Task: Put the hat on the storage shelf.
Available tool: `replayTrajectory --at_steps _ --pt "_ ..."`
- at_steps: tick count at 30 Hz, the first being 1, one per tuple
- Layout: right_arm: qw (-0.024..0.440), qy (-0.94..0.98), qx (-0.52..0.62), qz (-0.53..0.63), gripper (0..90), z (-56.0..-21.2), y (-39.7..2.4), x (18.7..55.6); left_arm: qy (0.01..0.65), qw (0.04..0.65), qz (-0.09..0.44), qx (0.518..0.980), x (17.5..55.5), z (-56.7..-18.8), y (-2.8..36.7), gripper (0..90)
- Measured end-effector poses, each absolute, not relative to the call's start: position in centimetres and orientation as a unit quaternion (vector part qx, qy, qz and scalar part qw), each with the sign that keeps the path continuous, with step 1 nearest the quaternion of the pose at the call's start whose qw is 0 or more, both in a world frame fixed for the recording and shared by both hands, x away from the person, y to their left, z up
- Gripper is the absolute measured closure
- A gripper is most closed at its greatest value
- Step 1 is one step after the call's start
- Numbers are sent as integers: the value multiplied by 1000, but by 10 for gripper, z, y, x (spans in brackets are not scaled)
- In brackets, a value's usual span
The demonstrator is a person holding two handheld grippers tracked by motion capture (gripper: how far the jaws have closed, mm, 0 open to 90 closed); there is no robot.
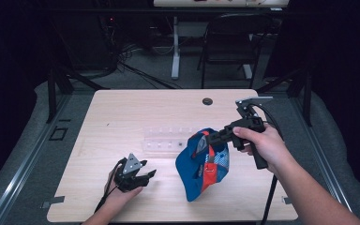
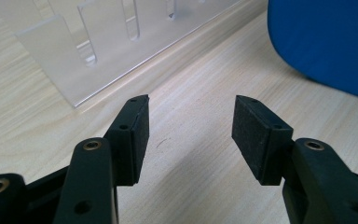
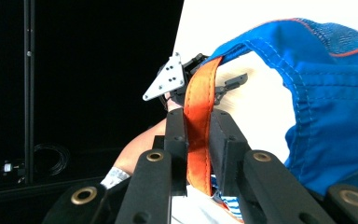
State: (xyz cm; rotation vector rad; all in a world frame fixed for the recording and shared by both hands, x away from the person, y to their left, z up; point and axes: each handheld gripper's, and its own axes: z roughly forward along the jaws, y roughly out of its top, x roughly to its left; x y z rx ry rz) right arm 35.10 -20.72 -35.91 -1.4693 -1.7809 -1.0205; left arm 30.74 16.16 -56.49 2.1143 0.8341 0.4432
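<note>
Blue fabric cap (image 1: 201, 164) with orange strap (image 3: 199, 126) and mesh panels hanging just above the pale wooden surface (image 1: 122, 112), pinched by that strap between the closed fingers of the right gripper (image 1: 212, 137); lifting step under way. Left gripper (image 1: 140, 177) resting left of the cap, fingers (image 2: 135, 135) spread wide and empty. Next, probably carrying the cap toward the clear plastic slotted rack (image 1: 166, 139) just behind and left of the cap, minding the dangling brim brushing it.
</note>
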Motion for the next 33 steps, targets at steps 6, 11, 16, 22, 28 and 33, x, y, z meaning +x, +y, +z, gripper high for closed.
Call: replayTrajectory --at_steps 6,11,16,22,28,33 --pt "297 -667 -552 -402 784 -350 -212 351 328 401 175 837 307 -565 160 468" --pt "293 -663 -553 -410 784 -344 -215 353 328 402 174 837 306 -565 159 468" --pt "298 -655 -550 -423 784 -340 -215 356 328 404 175 836 306 -565 159 468" --pt "296 -661 -543 -424 785 -336 -208 360 328 403 174 836 306 -565 159 468" --pt "292 -661 -542 -430 786 -330 -202 363 328 404 173 836 306 -565 159 468" --pt "286 -658 -541 -438 785 -322 -199 366 328 404 174 836 306 -564 159 468"
